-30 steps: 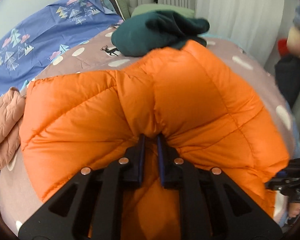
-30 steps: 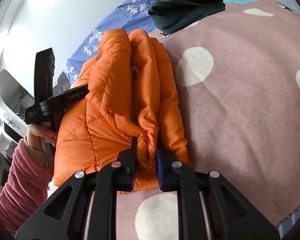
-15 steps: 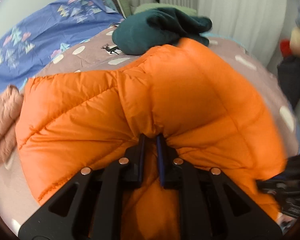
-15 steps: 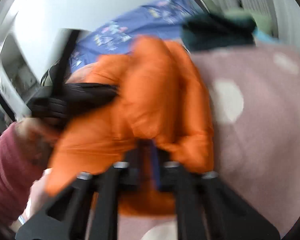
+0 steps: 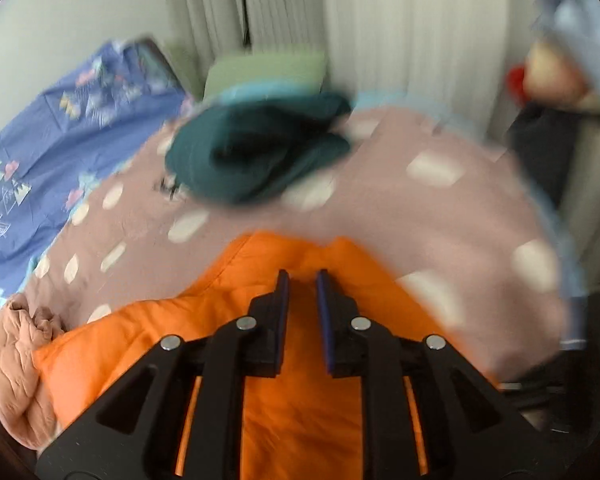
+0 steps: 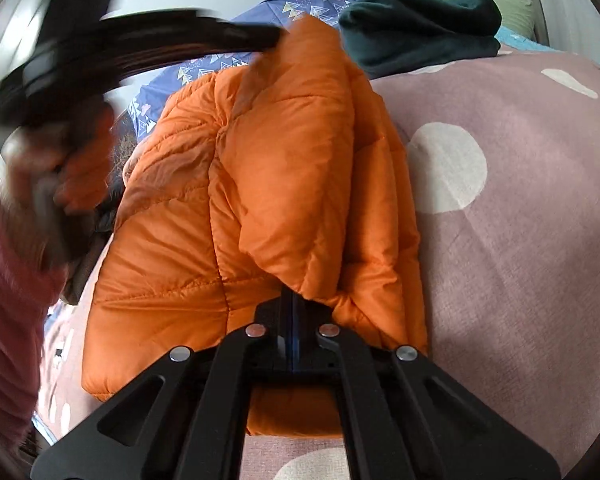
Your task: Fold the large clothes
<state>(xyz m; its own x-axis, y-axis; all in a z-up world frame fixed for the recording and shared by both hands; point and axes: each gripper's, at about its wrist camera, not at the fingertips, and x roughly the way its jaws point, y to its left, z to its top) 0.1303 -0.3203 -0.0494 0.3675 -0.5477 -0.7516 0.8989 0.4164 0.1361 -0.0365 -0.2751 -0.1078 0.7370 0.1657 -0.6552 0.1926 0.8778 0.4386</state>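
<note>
An orange puffer jacket (image 5: 120,340) lies folded on the pink dotted bedspread (image 5: 420,220). In the blurred left wrist view my left gripper (image 5: 302,280) hovers over the jacket's near part. Its jaws are opening, with a gap between the pads and the flat orange fabric showing underneath, not pinched. In the right wrist view the jacket (image 6: 280,160) is a thick stack. My right gripper (image 6: 294,300) is shut at its near edge, the tips buried under a gathered fold. The blurred left gripper (image 6: 270,36) sits at the jacket's far top, held by a hand (image 6: 40,168) in a pink sleeve.
A dark green garment (image 5: 252,160) is bunched at the far end of the bed, also in the right wrist view (image 6: 420,32). A peach quilted garment (image 5: 12,360) lies at the left edge. A blue patterned sheet (image 5: 60,140) lies at the left, and curtains (image 5: 380,40) hang behind.
The left gripper has let go of the jacket fold it pinched and has lifted and drawn back. The right jaws have closed tighter, and the jacket fold now hangs over their tips.
</note>
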